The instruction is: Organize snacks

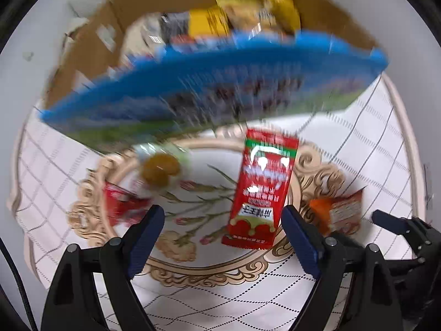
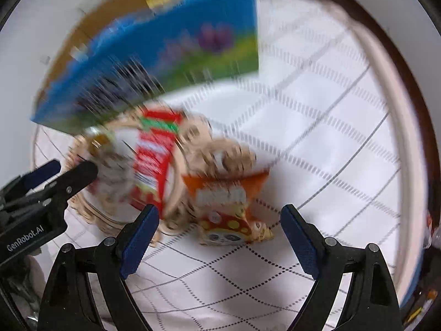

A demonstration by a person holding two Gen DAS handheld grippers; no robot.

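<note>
A red sachet lies on the patterned tablecloth, just ahead of my open, empty left gripper and toward its right finger. An orange snack packet lies ahead of my open, empty right gripper, between its fingers. The same packet shows in the left wrist view. A blurred blue box leans at the front of a cardboard box holding yellow snack packs. The red sachet and the blue box also show blurred in the right wrist view.
A pale packet with a brown round picture and a small red packet lie left of the sachet. The round table's rim curves at the right. The left gripper shows at the left of the right wrist view.
</note>
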